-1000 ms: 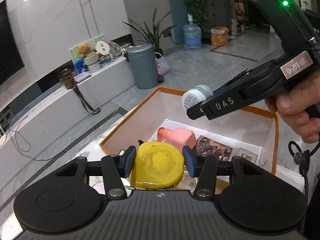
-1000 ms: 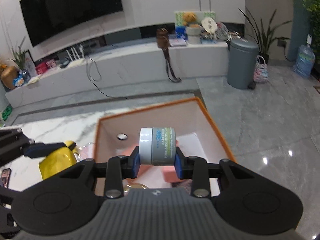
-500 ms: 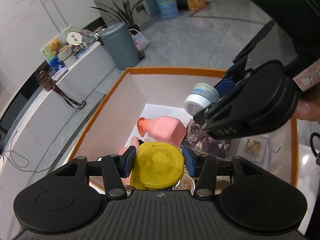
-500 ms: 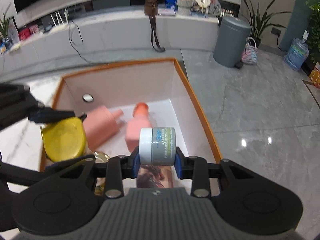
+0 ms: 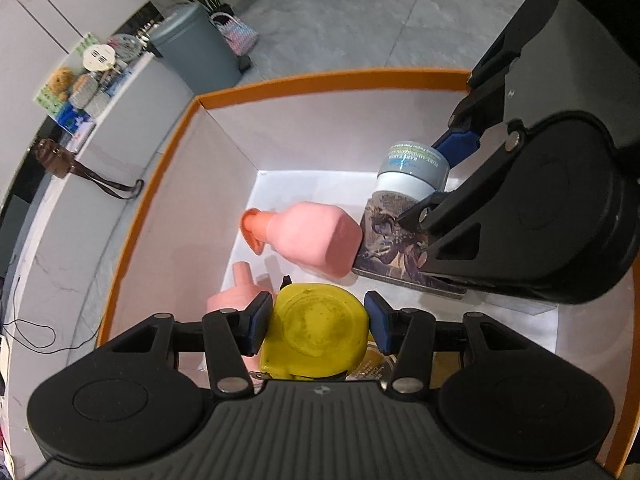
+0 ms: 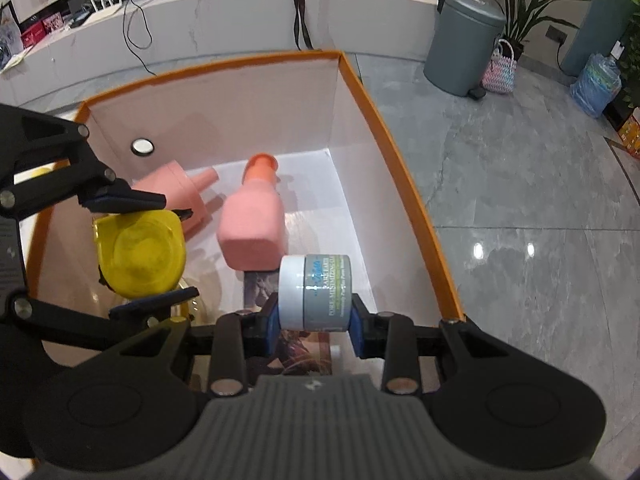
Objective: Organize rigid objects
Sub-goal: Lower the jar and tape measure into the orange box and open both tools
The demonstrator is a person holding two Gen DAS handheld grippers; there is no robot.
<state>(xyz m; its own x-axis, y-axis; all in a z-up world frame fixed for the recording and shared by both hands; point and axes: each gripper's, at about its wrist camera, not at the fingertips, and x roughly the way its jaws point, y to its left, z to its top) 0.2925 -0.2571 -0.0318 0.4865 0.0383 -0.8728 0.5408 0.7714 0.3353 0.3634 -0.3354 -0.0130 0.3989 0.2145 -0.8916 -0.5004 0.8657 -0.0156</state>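
My left gripper (image 5: 318, 322) is shut on a yellow tape measure (image 5: 314, 332) and holds it inside the orange-rimmed white box (image 5: 320, 80). It also shows in the right wrist view (image 6: 140, 252). My right gripper (image 6: 316, 316) is shut on a small grey-and-white cream jar (image 6: 316, 292), held low in the box above a picture card (image 6: 260, 284). The jar also shows in the left wrist view (image 5: 412, 170). Two pink bottles (image 5: 312, 240) (image 6: 176, 192) lie on the box floor.
The box (image 6: 400, 184) stands on a marble surface. A round gold tin (image 5: 372, 360) lies under the tape measure. A grey bin (image 6: 464, 44), a woven bag (image 6: 500, 68) and a plant stand on the floor beyond.
Both grippers have moved forward and down into the box with their loads. The jar now hangs just above the picture card, and the tape measure sits beside the pink bottles.
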